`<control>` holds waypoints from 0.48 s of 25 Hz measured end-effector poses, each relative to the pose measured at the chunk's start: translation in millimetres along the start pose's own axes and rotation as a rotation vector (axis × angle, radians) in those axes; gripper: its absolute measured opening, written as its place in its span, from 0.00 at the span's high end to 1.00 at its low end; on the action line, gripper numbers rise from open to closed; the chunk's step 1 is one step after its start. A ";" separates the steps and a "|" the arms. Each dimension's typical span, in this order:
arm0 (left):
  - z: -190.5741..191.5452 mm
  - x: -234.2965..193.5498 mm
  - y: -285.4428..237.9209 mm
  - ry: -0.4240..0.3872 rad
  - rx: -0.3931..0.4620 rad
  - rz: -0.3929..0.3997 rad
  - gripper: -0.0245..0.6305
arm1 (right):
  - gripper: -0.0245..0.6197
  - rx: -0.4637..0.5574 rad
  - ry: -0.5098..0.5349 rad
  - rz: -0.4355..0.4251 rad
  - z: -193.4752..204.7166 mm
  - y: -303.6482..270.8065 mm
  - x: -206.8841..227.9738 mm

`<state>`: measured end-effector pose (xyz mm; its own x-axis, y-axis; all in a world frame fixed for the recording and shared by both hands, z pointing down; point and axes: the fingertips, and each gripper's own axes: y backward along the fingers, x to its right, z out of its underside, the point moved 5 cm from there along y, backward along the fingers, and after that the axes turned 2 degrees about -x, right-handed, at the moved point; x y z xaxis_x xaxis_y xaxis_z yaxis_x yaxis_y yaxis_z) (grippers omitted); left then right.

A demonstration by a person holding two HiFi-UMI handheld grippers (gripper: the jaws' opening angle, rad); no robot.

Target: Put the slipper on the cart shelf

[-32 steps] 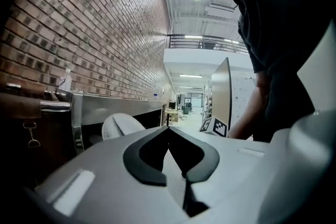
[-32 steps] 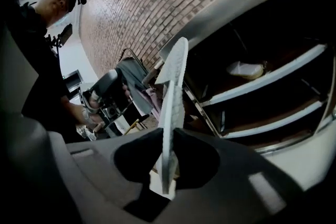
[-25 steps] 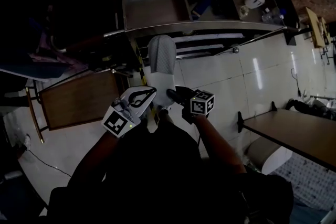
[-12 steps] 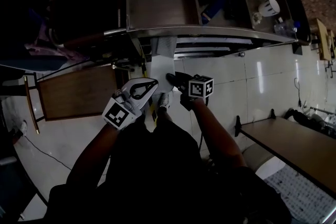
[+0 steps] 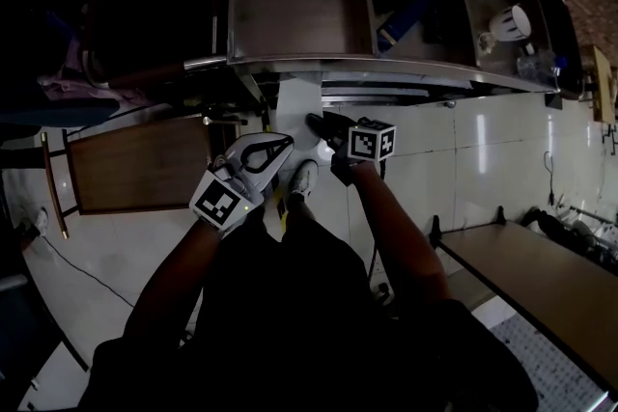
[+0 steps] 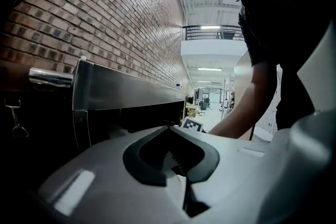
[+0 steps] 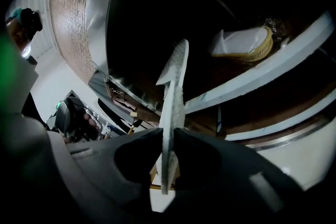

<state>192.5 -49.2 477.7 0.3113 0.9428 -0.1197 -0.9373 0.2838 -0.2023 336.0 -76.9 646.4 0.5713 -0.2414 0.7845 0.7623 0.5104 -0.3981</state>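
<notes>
Between the jaws of the right tool sat the slipper, clamped edge-on by one end of its sole. Its far end reached ahead of the tool, under the cart top and toward the cart shelf. Left tool hung just left of it, jaws together, nothing in them. Slipper looked light, thin and floppy, not fragile. Pinching the sole rim seemed adequate, but I'd expect the free end to droop.
</notes>
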 end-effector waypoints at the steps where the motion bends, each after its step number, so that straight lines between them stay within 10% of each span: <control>1: 0.7 -1.9 -3.0 0.000 -0.001 -0.003 0.96 | 0.86 0.003 0.002 0.000 -3.7 -1.2 2.0; 12: 3.2 -17.0 -28.1 0.011 -0.008 -0.048 0.96 | 0.86 0.064 0.079 0.024 -61.3 -15.1 25.1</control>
<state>213.1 -72.6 488.5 0.3578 0.9260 -0.1206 -0.9199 0.3273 -0.2158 357.6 -141.2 643.0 0.6130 -0.2913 0.7345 0.7287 0.5678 -0.3829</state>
